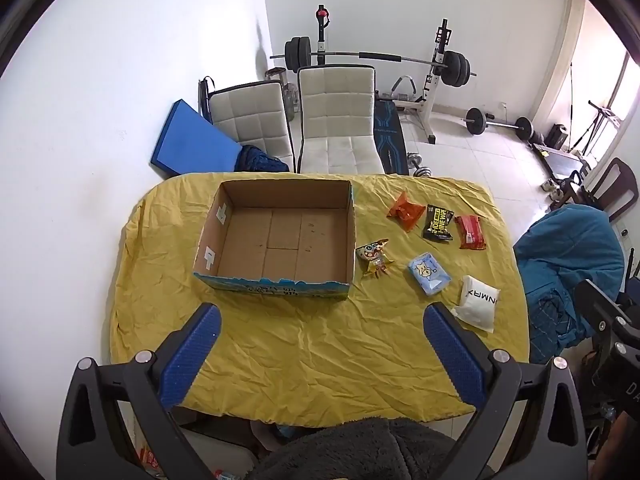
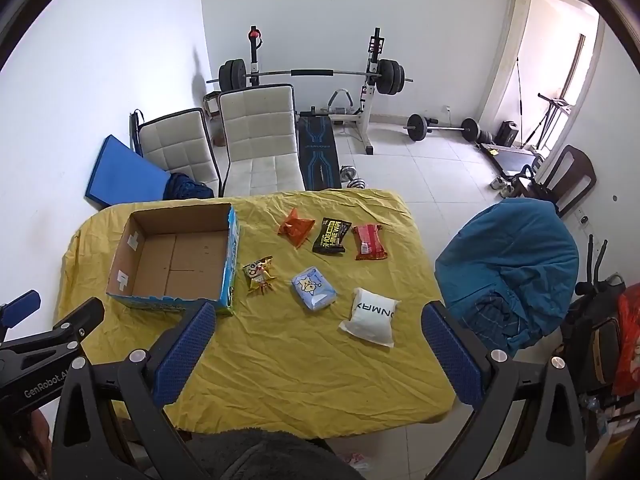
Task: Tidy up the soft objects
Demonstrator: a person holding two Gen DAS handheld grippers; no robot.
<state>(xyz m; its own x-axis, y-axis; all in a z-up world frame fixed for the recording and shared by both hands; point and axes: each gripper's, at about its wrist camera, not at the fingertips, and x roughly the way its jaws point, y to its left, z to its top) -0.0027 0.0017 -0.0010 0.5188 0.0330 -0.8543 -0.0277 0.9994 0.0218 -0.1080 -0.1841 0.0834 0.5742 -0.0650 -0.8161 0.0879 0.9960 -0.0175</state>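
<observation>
Bright daylight comes from the doorway (image 2: 556, 64) on the right; shadows are soft, focus is sharp, edges bend into black corners.

The white pouch (image 2: 370, 316) carries upside-down black lettering that reads roughly "XAMNO", the black sachet (image 2: 331, 235) shows yellow print of which only "WIPE" comes through, and the left hand-held gripper (image 2: 44, 344), seen from the right wrist view, is marked "GenRobot.AI".
</observation>
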